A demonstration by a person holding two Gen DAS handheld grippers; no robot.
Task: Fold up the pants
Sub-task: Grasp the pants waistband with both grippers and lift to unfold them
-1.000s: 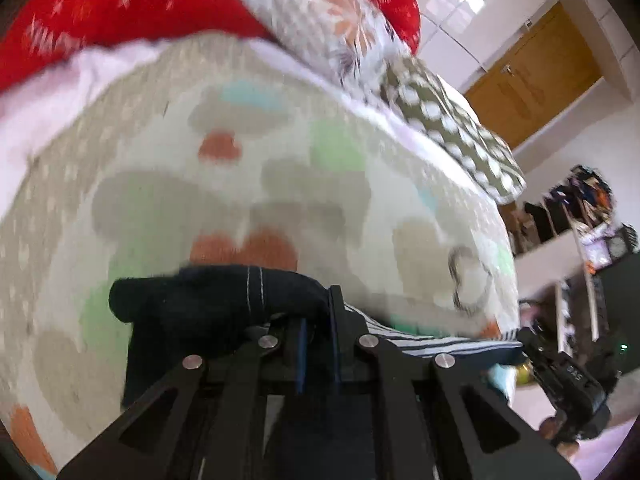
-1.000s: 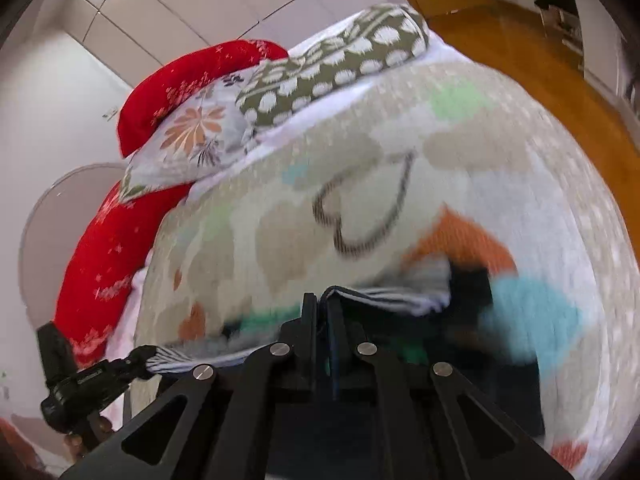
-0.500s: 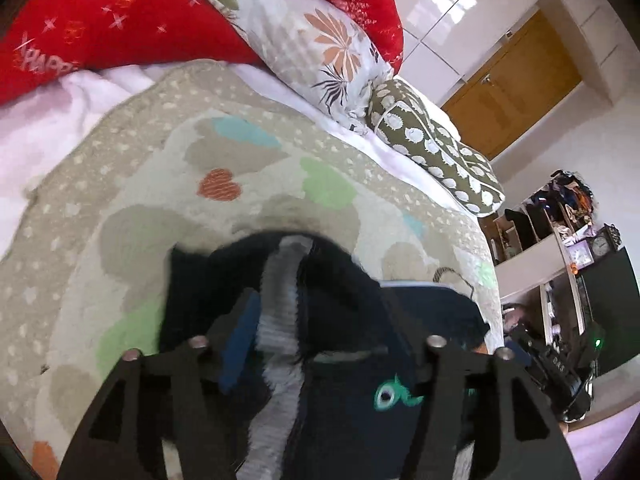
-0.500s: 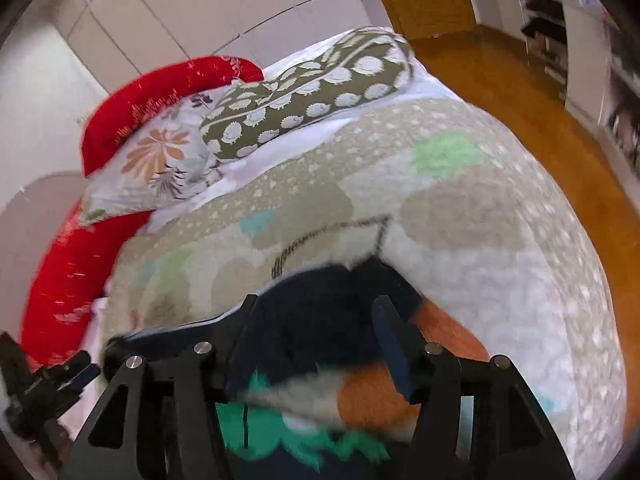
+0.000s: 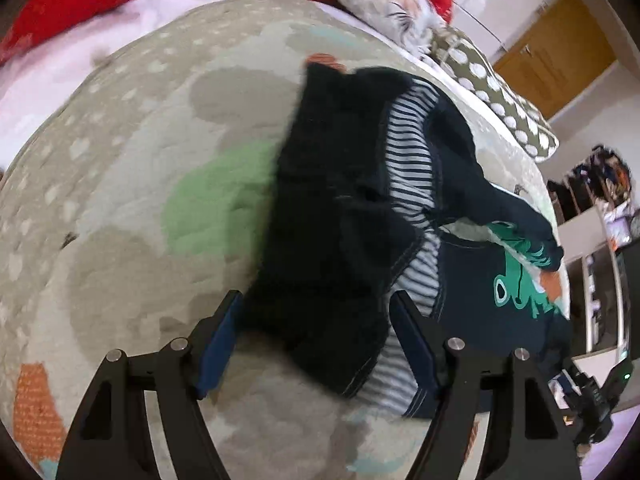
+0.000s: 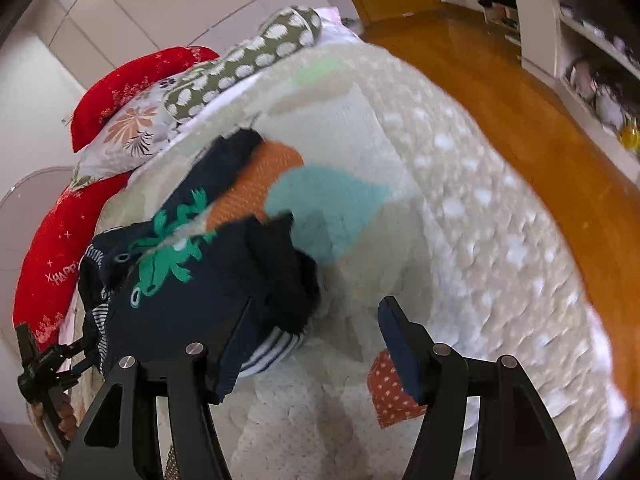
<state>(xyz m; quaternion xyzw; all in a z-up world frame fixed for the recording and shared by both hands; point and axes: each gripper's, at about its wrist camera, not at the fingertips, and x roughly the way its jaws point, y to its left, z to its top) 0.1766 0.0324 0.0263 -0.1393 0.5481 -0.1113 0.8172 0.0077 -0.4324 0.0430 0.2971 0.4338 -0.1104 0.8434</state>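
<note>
Dark navy pants [image 5: 340, 240] with a striped lining and a green frog print lie in a loose heap on the patterned bed cover [image 5: 160, 160]. My left gripper [image 5: 316, 340] is open, its fingers on either side of the heap's near edge, holding nothing. In the right wrist view the pants [image 6: 192, 280] lie to the left. My right gripper [image 6: 316, 344] is open and empty, its left finger touching or just over the pants' edge. The other gripper shows at the far left [image 6: 44, 360] of the right wrist view.
Red pillows [image 6: 132, 84], a floral pillow [image 6: 128, 132] and a green dotted pillow [image 6: 248, 60] lie at the head of the bed. The bed edge drops to a wooden floor [image 6: 520, 100] on the right. Shelves [image 6: 580, 40] stand beyond.
Both grippers were shut on the pants a second ago. They have since opened and let the pants drop onto the bed, then drawn back a little.
</note>
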